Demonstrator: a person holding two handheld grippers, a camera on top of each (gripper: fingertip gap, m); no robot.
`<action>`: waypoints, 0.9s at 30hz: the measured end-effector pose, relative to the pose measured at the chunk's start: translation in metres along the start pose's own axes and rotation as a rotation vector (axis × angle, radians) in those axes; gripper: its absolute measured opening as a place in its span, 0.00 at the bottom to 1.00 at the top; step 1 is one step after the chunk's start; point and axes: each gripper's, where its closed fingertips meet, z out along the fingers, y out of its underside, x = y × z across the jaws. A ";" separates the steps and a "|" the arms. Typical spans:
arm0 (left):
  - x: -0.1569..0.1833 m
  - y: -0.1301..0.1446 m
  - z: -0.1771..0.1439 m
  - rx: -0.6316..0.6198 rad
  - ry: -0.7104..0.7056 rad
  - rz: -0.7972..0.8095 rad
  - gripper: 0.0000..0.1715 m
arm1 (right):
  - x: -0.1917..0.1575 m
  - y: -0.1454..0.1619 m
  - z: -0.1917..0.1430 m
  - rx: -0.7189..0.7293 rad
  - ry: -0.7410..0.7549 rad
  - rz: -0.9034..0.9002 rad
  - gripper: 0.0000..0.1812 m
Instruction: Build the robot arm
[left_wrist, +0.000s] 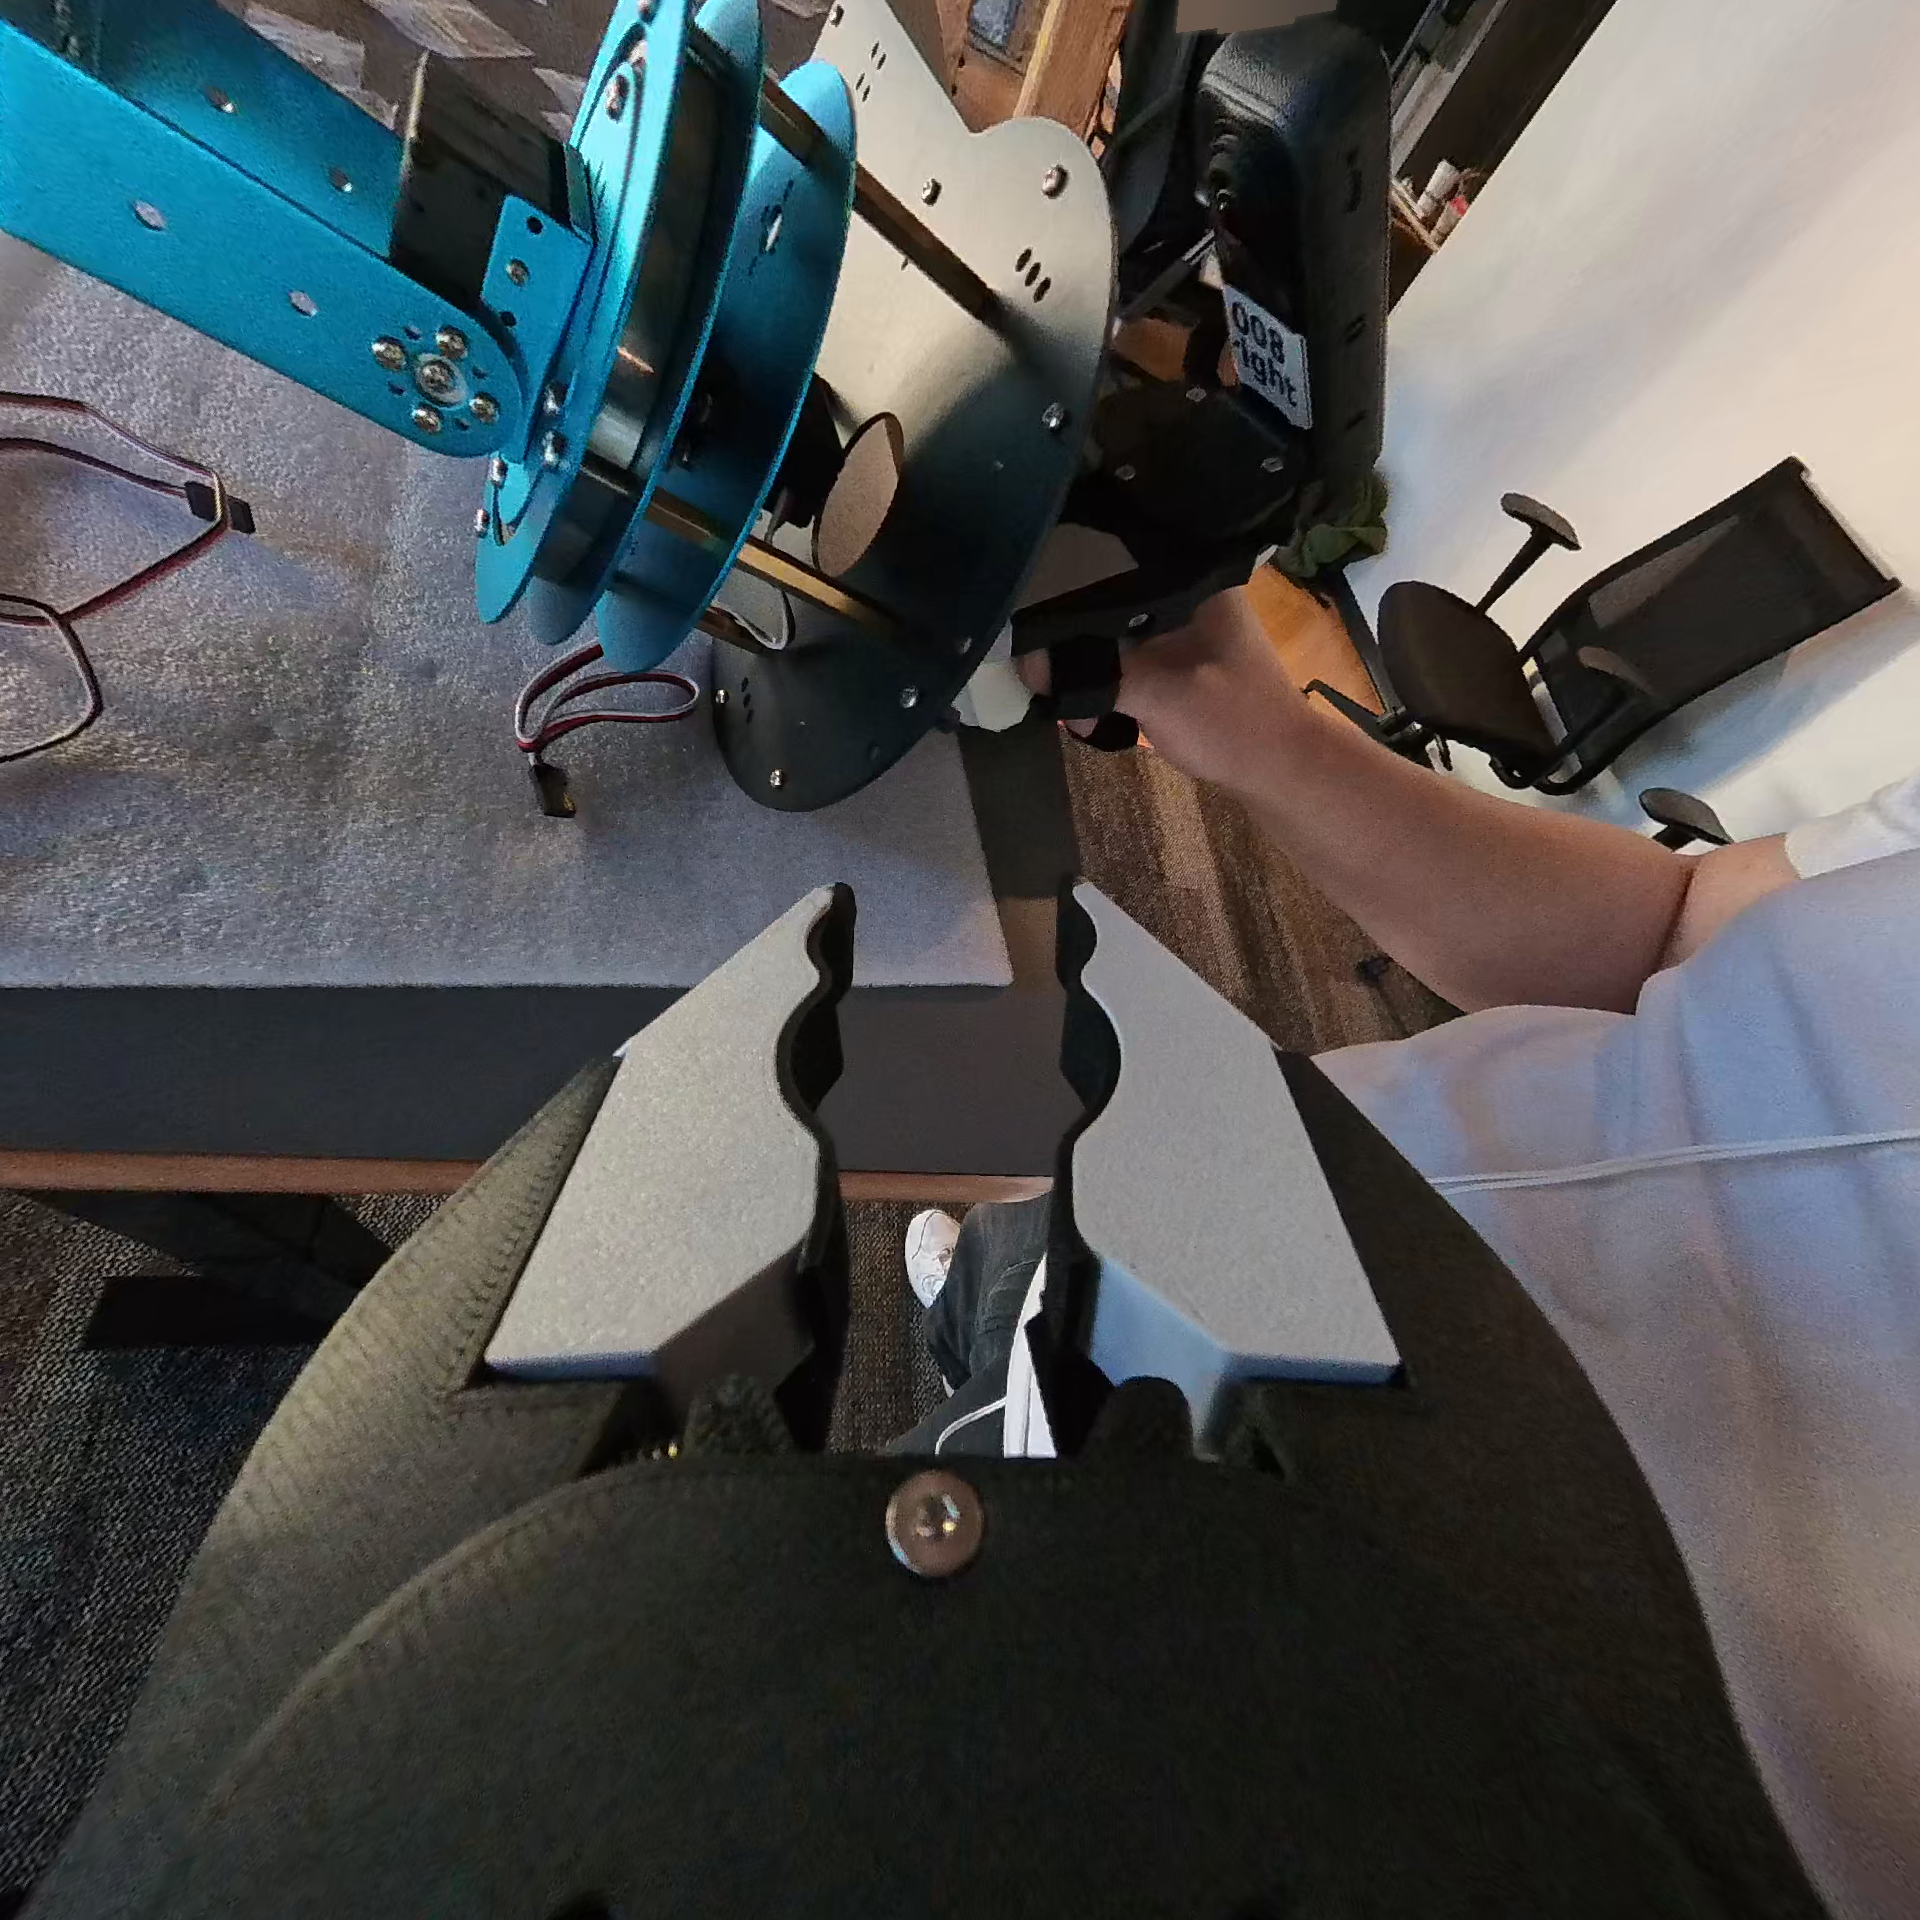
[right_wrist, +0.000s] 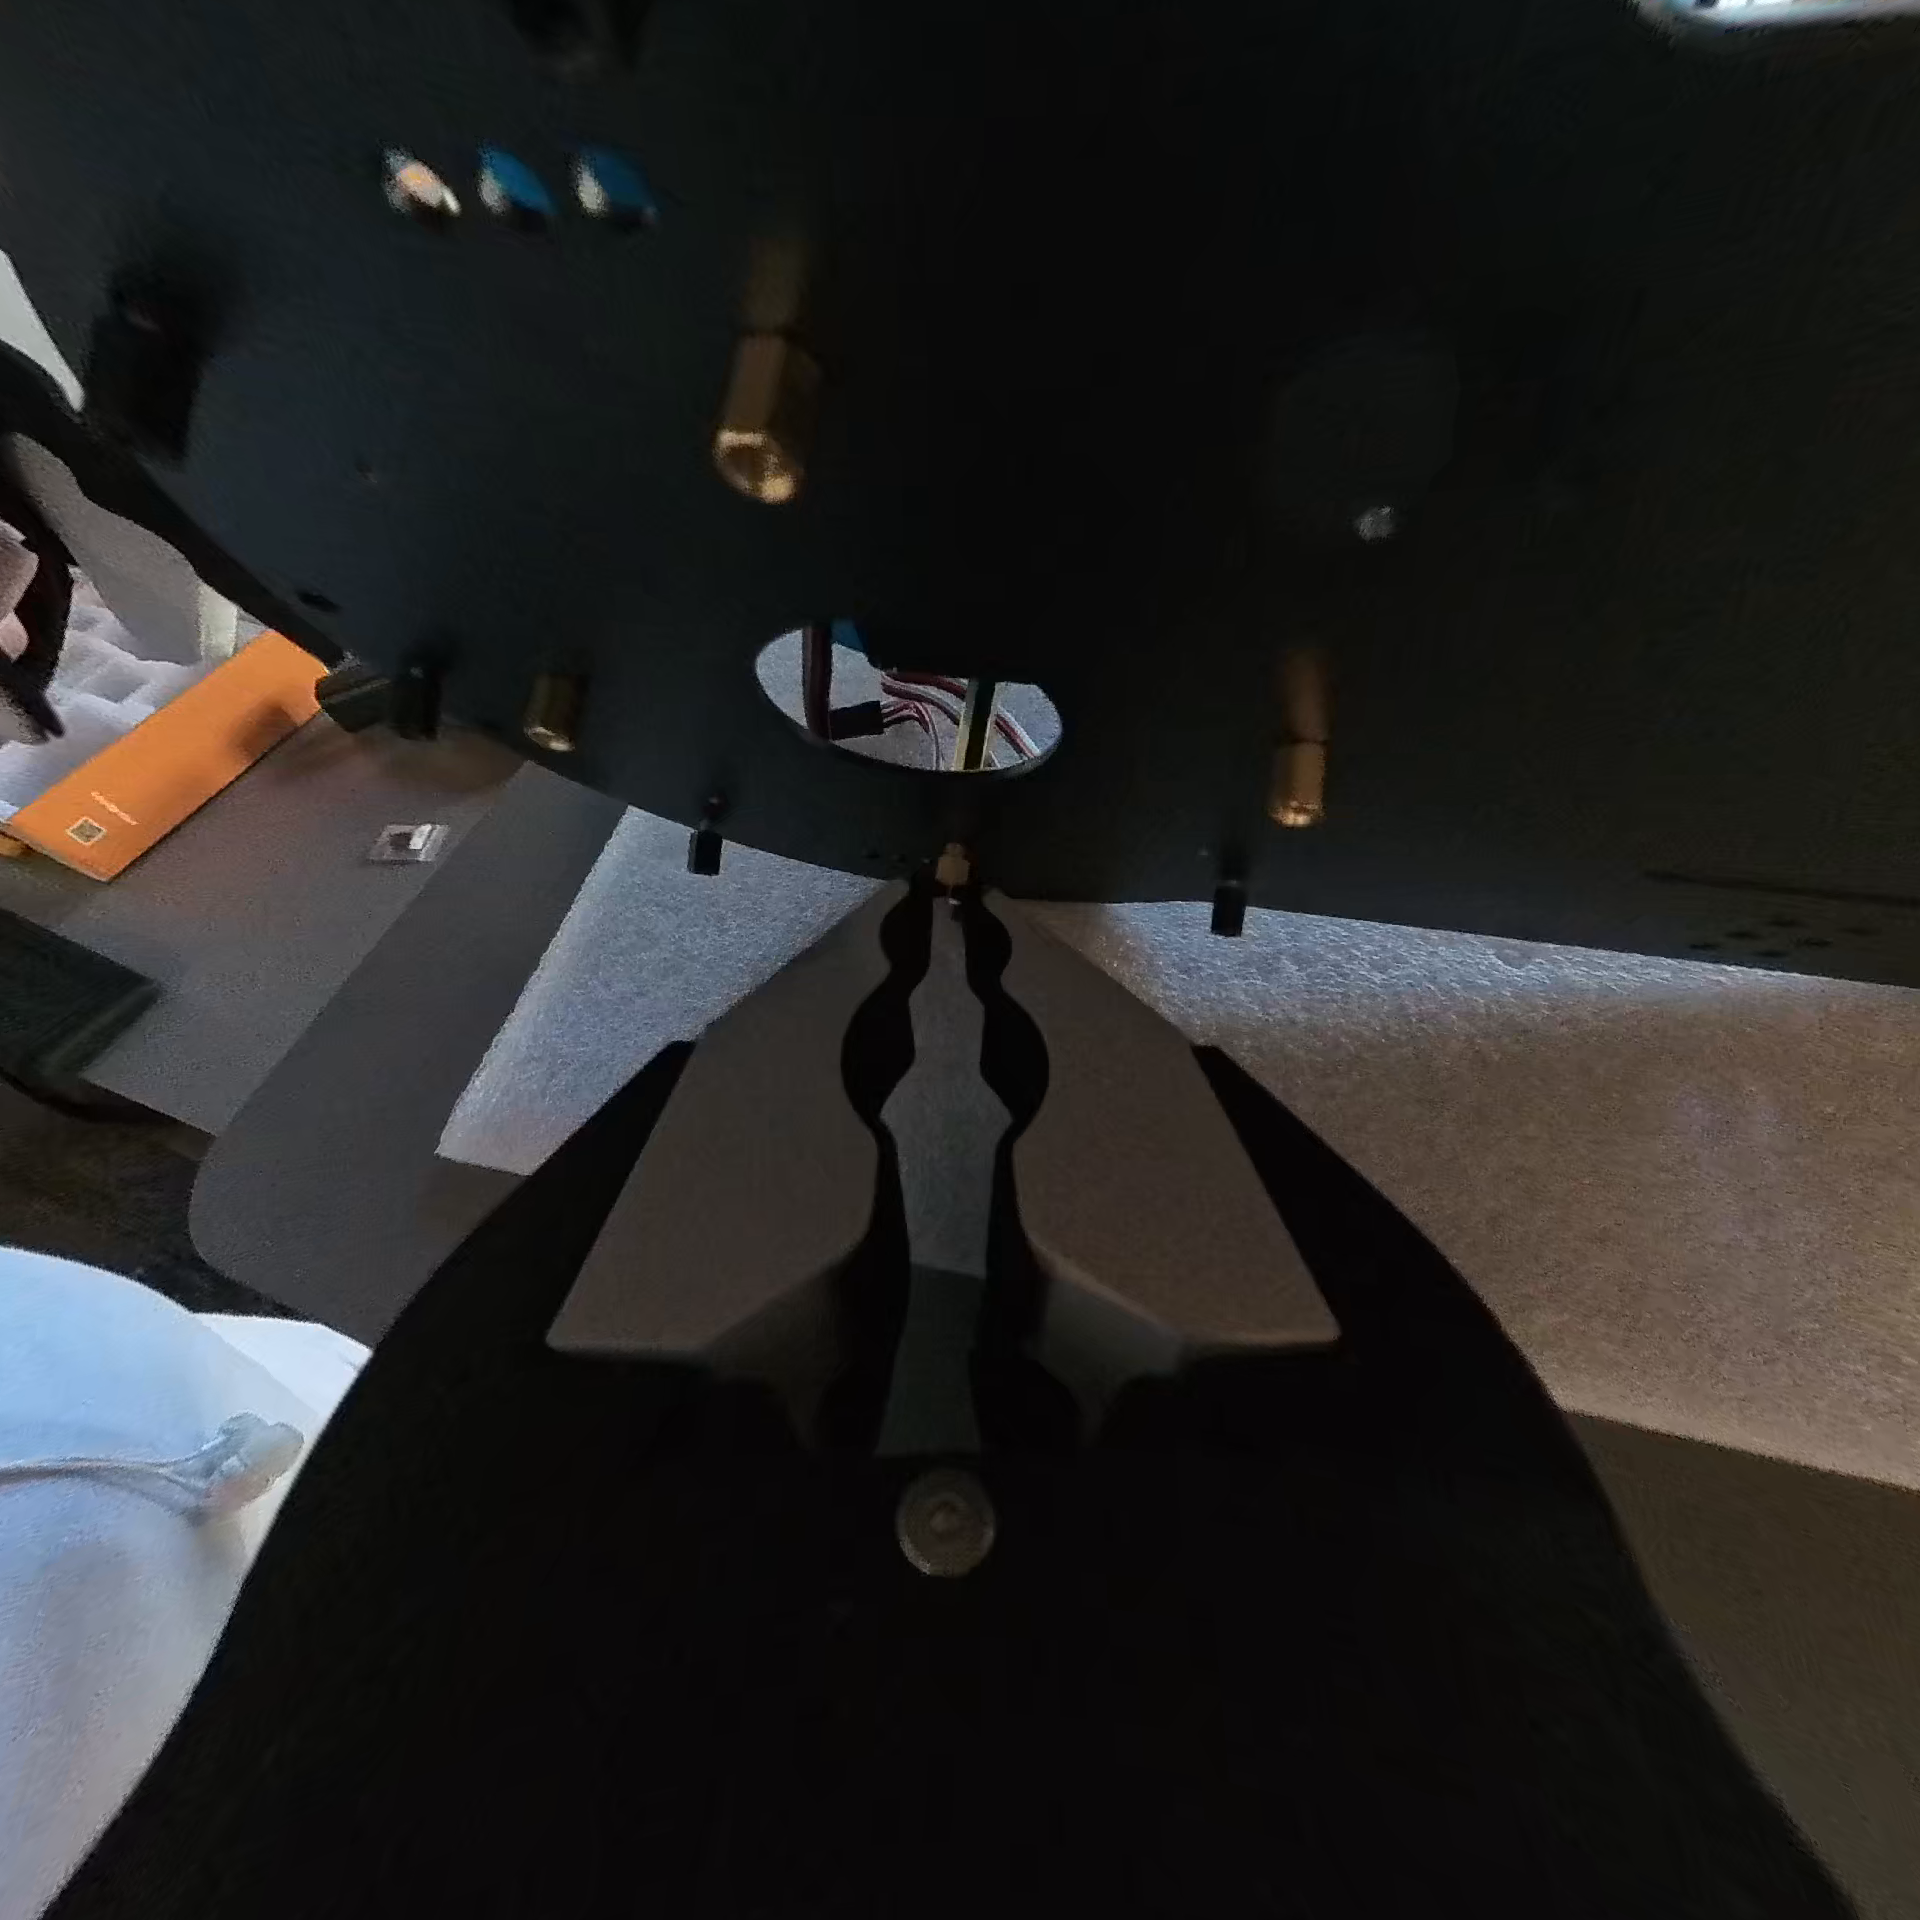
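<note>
A robot-arm kit lies tilted over a grey foam mat (left_wrist: 312, 810): a blue metal arm (left_wrist: 239, 229), blue discs (left_wrist: 665, 343) and black base plates (left_wrist: 966, 343) joined by brass standoffs. My left gripper (left_wrist: 958, 899) is open and empty, over the mat's front edge, a little short of the lower black plate. My right gripper (right_wrist: 948, 891) is under the black plate (right_wrist: 1039, 312), its jaws nearly closed on a small brass standoff (right_wrist: 951, 864) at the plate's rim. It also shows in the left wrist view (left_wrist: 1247, 436), behind the plates, held by a hand.
Servo wires (left_wrist: 582, 717) trail on the mat, more at the left (left_wrist: 208, 499). An orange booklet (right_wrist: 166, 769) and a small clear bag (right_wrist: 410, 840) lie on the table at the left. An office chair (left_wrist: 1621, 644) stands by the wall. A person's forearm (left_wrist: 1403, 831) crosses at the right. About 12 cm separates my left fingertips from my right.
</note>
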 end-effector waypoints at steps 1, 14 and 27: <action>0.000 0.000 0.000 0.002 0.002 -0.002 0.22 | 0.000 0.000 0.000 -0.004 -0.001 -0.003 0.02; -0.001 0.000 0.001 -0.003 0.011 -0.001 0.22 | -0.002 0.001 0.000 -0.038 -0.201 0.374 0.03; 0.001 0.003 0.002 -0.013 0.016 0.000 0.21 | -0.002 -0.001 0.000 -0.035 -0.309 0.580 0.02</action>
